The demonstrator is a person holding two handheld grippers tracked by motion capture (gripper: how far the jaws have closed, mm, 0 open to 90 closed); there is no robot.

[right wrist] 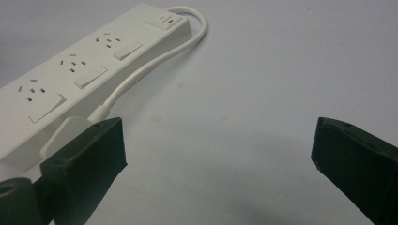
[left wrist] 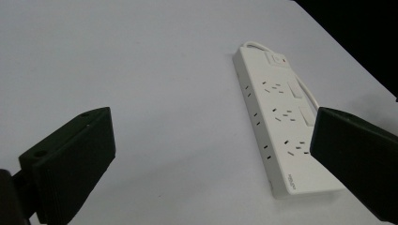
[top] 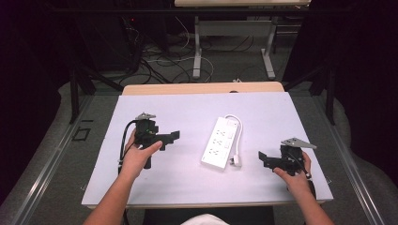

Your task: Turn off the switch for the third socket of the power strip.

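A white power strip (top: 218,142) with three sockets lies in the middle of the white table, its short cord (top: 240,136) looping back to a white plug (top: 235,162) beside its near end. My left gripper (top: 171,139) is held to the strip's left, open, jaws pointing right toward it. In the left gripper view the power strip (left wrist: 277,117) lies ahead between the wide-apart jaws. My right gripper (top: 263,158) is open at the right, pointing left at the plug. In the right gripper view the power strip (right wrist: 70,75), cord (right wrist: 155,61) and plug (right wrist: 65,133) sit just beyond the left jaw.
The white tabletop (top: 187,112) has bare room all around the strip. Beyond its far edge stand a desk's metal legs (top: 197,51) and tangled cables (top: 159,61) on the floor. Dark curtains flank both sides.
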